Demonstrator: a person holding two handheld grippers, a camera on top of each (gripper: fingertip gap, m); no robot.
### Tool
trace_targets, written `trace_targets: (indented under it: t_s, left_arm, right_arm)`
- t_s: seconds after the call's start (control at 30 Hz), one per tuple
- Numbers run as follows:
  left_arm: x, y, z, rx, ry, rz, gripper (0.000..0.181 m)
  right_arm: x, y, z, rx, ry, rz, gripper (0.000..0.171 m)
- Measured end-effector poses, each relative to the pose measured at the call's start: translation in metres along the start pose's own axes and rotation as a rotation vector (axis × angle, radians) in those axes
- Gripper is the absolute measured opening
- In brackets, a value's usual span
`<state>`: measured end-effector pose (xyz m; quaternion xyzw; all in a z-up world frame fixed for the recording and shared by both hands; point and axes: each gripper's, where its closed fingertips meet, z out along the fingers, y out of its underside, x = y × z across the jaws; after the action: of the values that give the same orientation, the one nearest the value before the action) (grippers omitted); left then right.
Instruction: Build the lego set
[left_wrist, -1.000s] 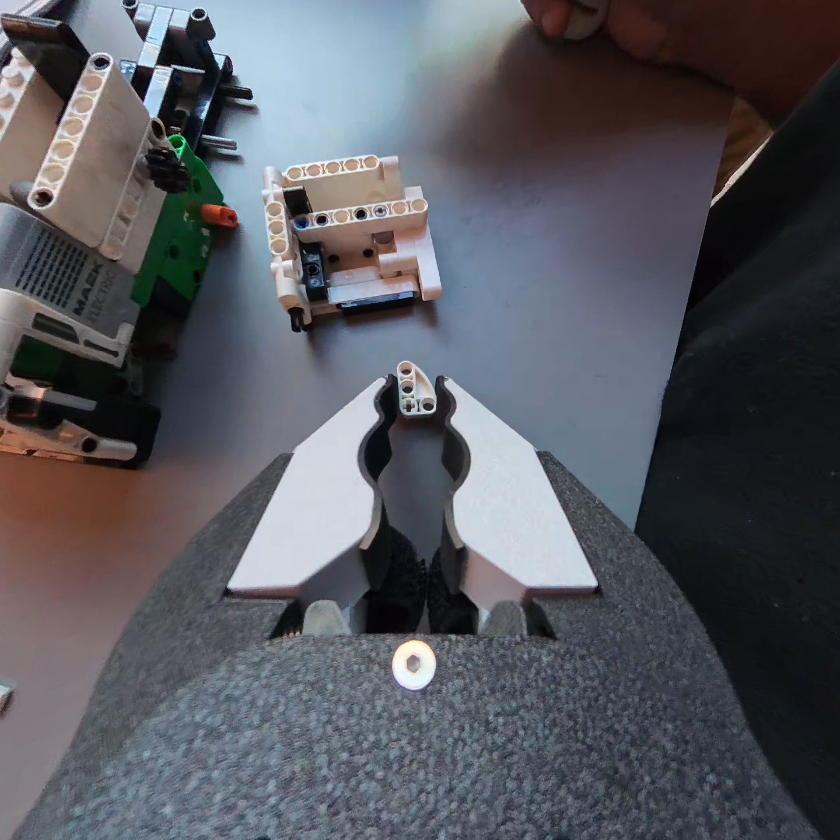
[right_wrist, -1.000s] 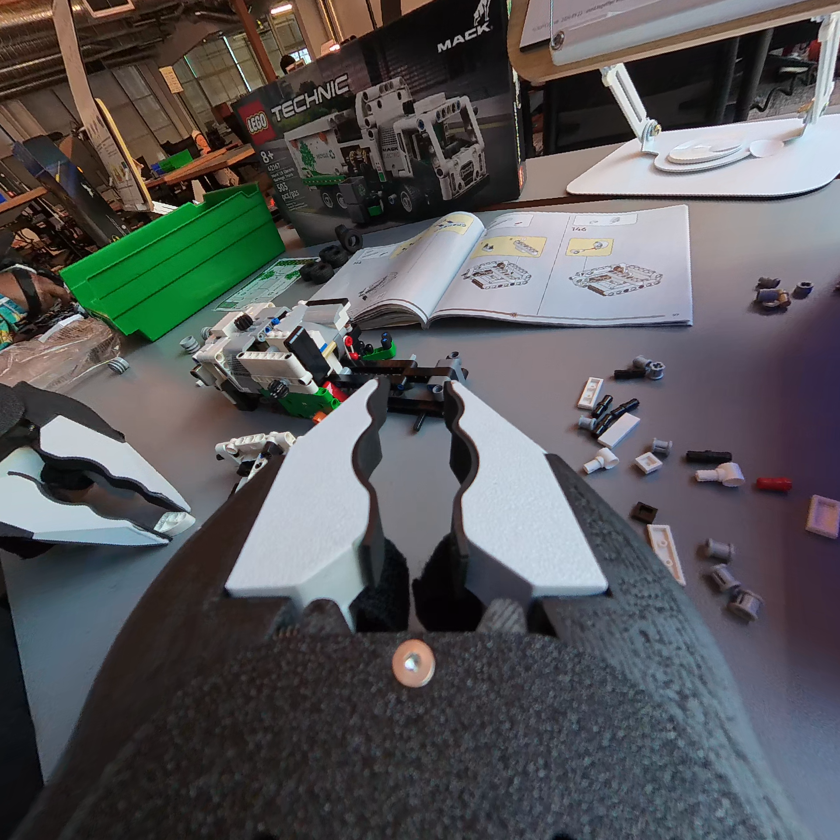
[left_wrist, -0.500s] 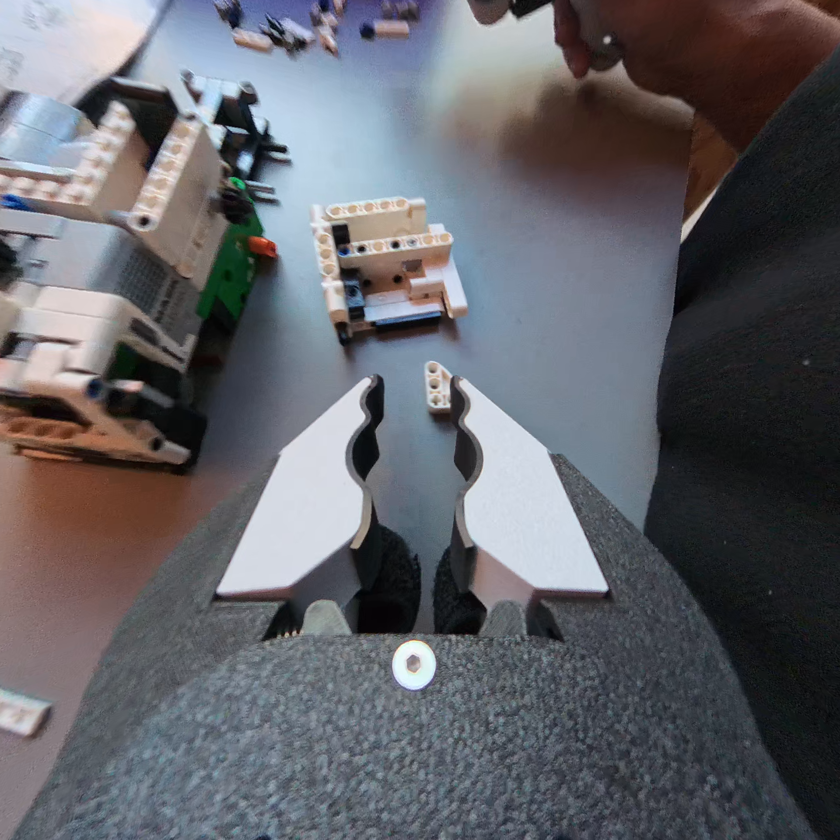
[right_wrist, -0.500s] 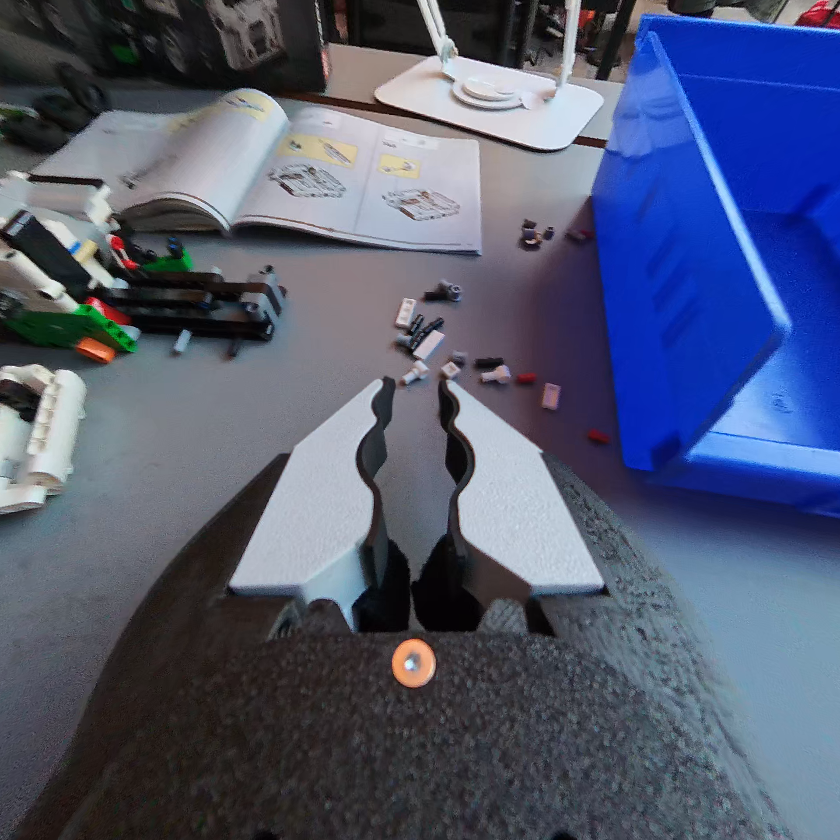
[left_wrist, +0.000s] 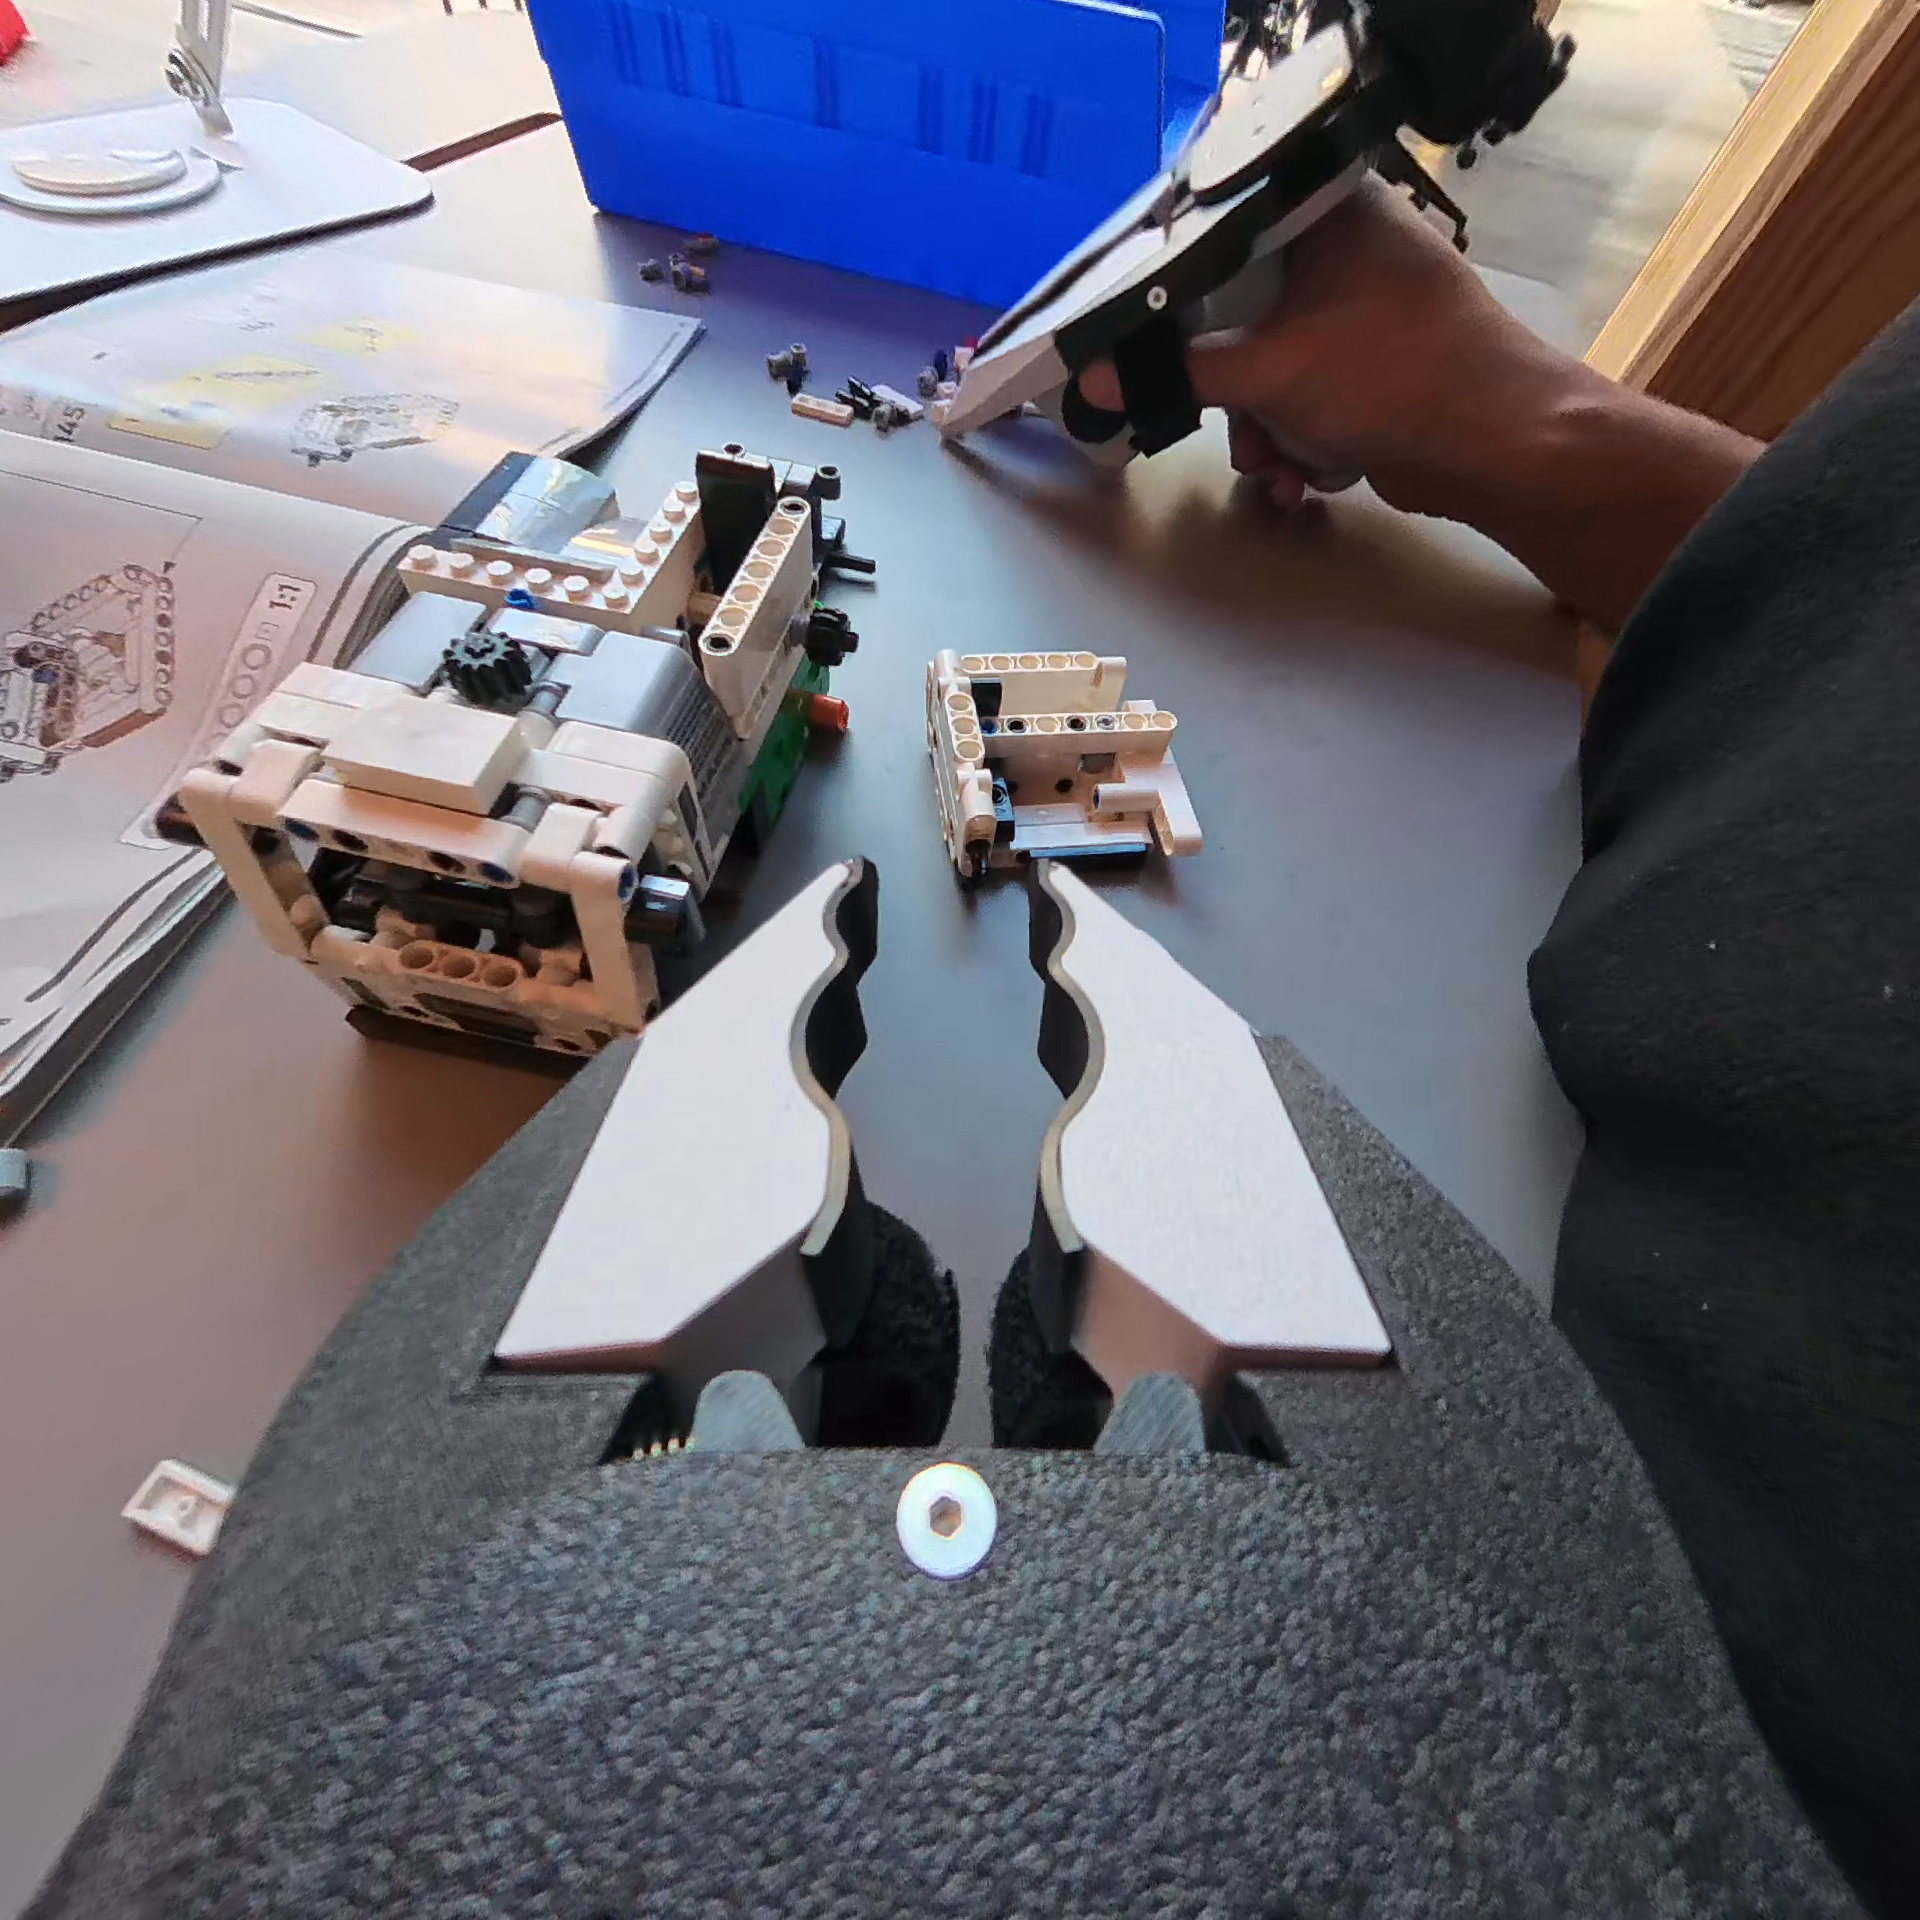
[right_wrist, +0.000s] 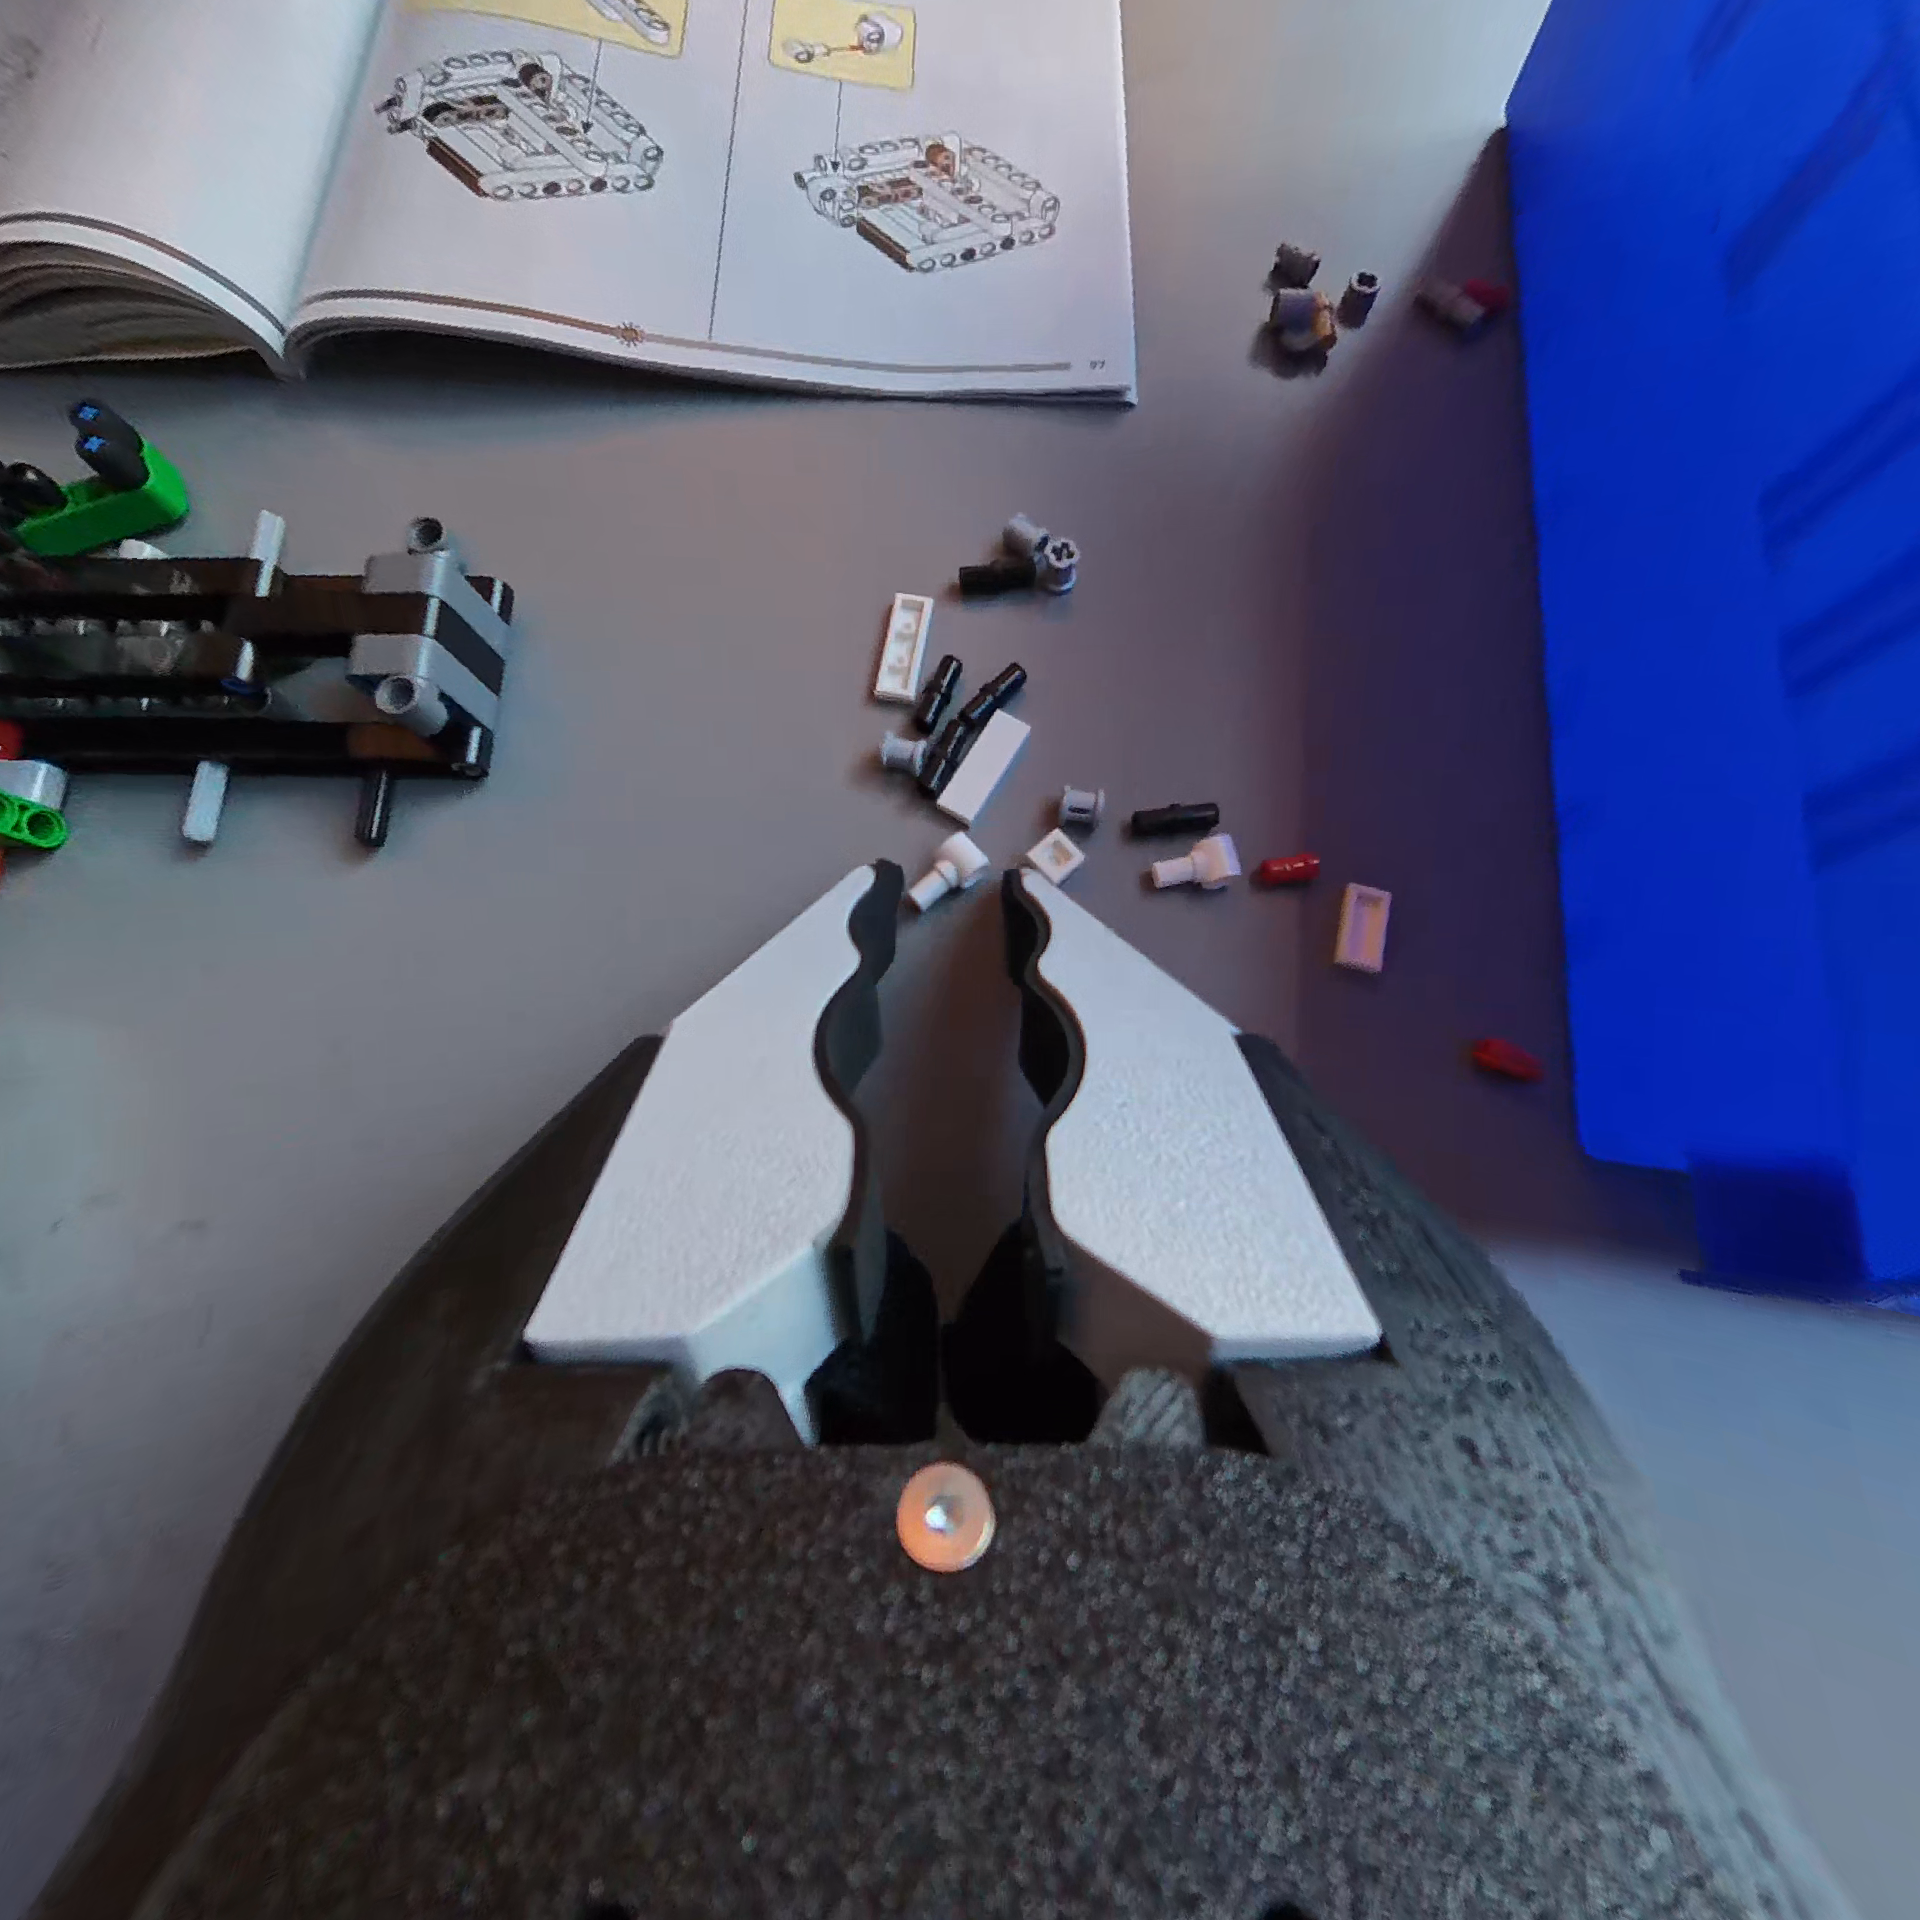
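In the left wrist view my left gripper (left_wrist: 951, 873) is open with nothing between its fingers. It is just short of a small white sub-assembly (left_wrist: 1049, 758) on the dark table. The larger white, grey and green truck build (left_wrist: 499, 779) stands to its left. In the right wrist view my right gripper (right_wrist: 948, 883) is open and low over a scatter of loose small parts (right_wrist: 977, 717). A small white pin (right_wrist: 951, 871) lies on the table just ahead of its tips, and the pads do not press on it. The right gripper also shows in the left wrist view (left_wrist: 1039, 384), held in a hand and pointing down at those parts.
A blue bin (right_wrist: 1714, 520) stands right of the loose parts and shows far back in the left view (left_wrist: 883, 135). An open instruction booklet (right_wrist: 623, 156) lies behind. A black and grey chassis (right_wrist: 260, 665) lies at the left. A small white tile (left_wrist: 177, 1507) lies near the left gripper's body. The left gripper's tips are roughly 25 cm from the right gripper's. From the left gripper's tips to the small white tile (left_wrist: 177, 1507) is close to 15 cm.
My left gripper opened, let go of a small white beam piece and tilted up. My right gripper swung right and down onto the loose parts, with its fingers a little closer together.
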<state>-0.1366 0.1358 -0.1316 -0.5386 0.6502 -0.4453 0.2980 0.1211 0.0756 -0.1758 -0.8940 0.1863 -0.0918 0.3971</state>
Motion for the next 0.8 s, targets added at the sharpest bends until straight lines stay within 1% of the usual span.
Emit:
trace_targets:
  t_s: [0.07, 0.1, 0.17, 0.23, 0.33, 0.4, 0.43, 0.47, 0.53, 0.6, 0.67, 0.8]
  left_arm:
    - [0.001, 0.002, 0.002, -0.016, 0.009, -0.002, 0.028]
    - [0.001, 0.002, 0.002, -0.020, 0.012, -0.002, 0.028]
    - [0.001, 0.002, 0.002, -0.018, 0.010, -0.005, 0.028]
    - [0.001, 0.001, 0.001, -0.010, 0.006, -0.002, 0.028]
    - [0.000, 0.000, 0.000, 0.001, -0.004, 0.009, 0.028]
    - [0.001, -0.001, -0.001, 0.008, -0.005, 0.017, 0.028]
    - [0.002, -0.001, -0.001, 0.011, -0.004, 0.020, 0.028]
    - [0.002, -0.001, -0.001, 0.012, 0.000, 0.022, 0.028]
    - [0.005, -0.001, -0.001, 0.009, 0.016, 0.029, 0.028]
    - [0.008, 0.000, -0.001, 0.006, 0.034, 0.040, 0.028]
    - [0.011, 0.000, -0.001, 0.005, 0.044, 0.055, 0.028]
    - [0.012, 0.000, -0.001, 0.009, 0.036, 0.071, 0.028]
  right_arm:
    - [-0.001, -0.002, 0.003, -0.007, 0.015, -0.029, 0.009]
    - [-0.001, -0.002, 0.003, -0.011, 0.021, -0.043, 0.007]
    - [-0.004, -0.002, 0.002, -0.029, 0.014, -0.068, 0.007]
    - [-0.016, -0.003, -0.006, -0.021, -0.043, -0.104, 0.006]
    - [-0.068, 0.000, -0.038, 0.039, -0.284, -0.284, 0.006]
    - [-0.115, 0.022, -0.068, 0.046, -0.510, -0.441, 0.007]
    - [-0.131, 0.032, -0.082, 0.056, -0.583, -0.493, 0.007]
    - [-0.142, 0.040, -0.089, 0.069, -0.612, -0.516, 0.006]
    - [-0.157, 0.052, -0.096, 0.061, -0.649, -0.518, 0.006]
    - [-0.169, 0.064, -0.099, 0.012, -0.698, -0.505, 0.006]
    - [-0.173, 0.073, -0.094, -0.023, -0.684, -0.526, 0.007]
    - [-0.178, 0.078, -0.089, -0.028, -0.651, -0.570, 0.007]
